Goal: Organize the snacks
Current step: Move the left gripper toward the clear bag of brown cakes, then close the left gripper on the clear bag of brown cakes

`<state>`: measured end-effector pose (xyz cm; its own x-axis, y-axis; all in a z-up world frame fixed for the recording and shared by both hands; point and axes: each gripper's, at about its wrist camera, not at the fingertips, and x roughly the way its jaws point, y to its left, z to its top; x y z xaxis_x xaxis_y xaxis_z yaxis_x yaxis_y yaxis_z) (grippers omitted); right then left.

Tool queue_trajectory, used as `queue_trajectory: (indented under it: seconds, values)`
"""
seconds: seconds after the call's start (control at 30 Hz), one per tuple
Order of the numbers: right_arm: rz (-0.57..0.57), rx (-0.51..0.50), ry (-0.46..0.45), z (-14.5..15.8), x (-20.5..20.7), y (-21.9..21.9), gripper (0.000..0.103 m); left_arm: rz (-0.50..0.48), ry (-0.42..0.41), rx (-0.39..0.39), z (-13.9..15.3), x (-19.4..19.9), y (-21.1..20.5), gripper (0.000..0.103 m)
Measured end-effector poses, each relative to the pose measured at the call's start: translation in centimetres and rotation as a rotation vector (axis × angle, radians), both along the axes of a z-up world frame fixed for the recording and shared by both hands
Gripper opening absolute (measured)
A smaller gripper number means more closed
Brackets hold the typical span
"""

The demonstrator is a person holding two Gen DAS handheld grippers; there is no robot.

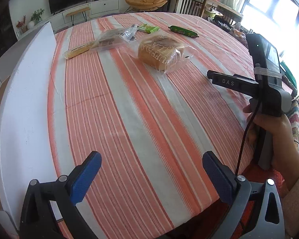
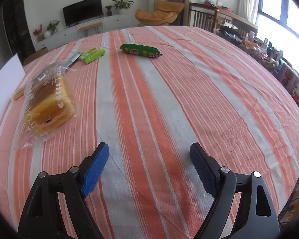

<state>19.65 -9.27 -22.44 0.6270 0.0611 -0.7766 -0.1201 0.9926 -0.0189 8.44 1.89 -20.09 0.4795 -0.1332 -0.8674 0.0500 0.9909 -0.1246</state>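
Observation:
Several snacks lie on a striped tablecloth (image 1: 141,107). A bagged bread loaf (image 1: 161,52) sits mid-table; it also shows at the left in the right wrist view (image 2: 47,103). A second clear bag (image 1: 111,38) with dark bread, a long yellow biscuit pack (image 1: 79,49), a green wafer pack (image 1: 149,28) (image 2: 92,55) and a green sausage (image 1: 183,31) (image 2: 141,51) lie farther back. My left gripper (image 1: 151,171) is open and empty near the table's front. My right gripper (image 2: 149,159) is open and empty, above bare cloth right of the loaf.
A white box wall (image 1: 29,91) stands along the table's left side. The right hand-held gripper body (image 1: 265,75) shows at the right in the left wrist view. Chairs, a TV unit and cluttered shelves lie beyond the table.

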Motion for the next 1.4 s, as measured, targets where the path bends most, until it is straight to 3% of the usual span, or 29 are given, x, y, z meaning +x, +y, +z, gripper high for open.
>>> queue_trajectory:
  seconds: [0.17,0.4,0.5,0.67,0.87,1.0,1.1,1.4]
  values:
    - [0.000,0.000,0.000,0.0,0.0,0.0,0.086,-0.020,-0.022,-0.034,3.3,2.4,1.4,0.100]
    - [0.000,0.001,0.000,0.0,0.0,0.0,0.086,0.077,-0.033,-0.214,8.2,8.5,5.6,0.101]
    - [0.000,0.001,0.000,0.0,0.1,0.0,0.086,0.110,-0.016,-0.195,8.8,12.2,6.5,0.101]
    - [0.000,0.001,0.001,0.0,0.1,0.0,0.087,0.072,0.064,-0.104,6.8,18.8,5.6,0.100]
    - [0.000,0.001,0.001,0.0,0.1,0.0,0.087,0.054,0.091,0.105,3.7,25.8,4.9,0.099]
    - [0.000,0.002,0.001,-0.1,0.1,0.0,0.087,0.109,0.074,0.075,2.7,28.5,6.0,0.099]
    - [-0.001,0.002,0.001,-0.1,0.1,0.0,0.087,0.141,0.119,0.032,1.0,29.9,6.6,0.099]
    - [-0.001,0.002,0.002,-0.1,0.1,0.0,0.087,0.156,0.163,0.116,-2.9,31.5,7.5,0.100]
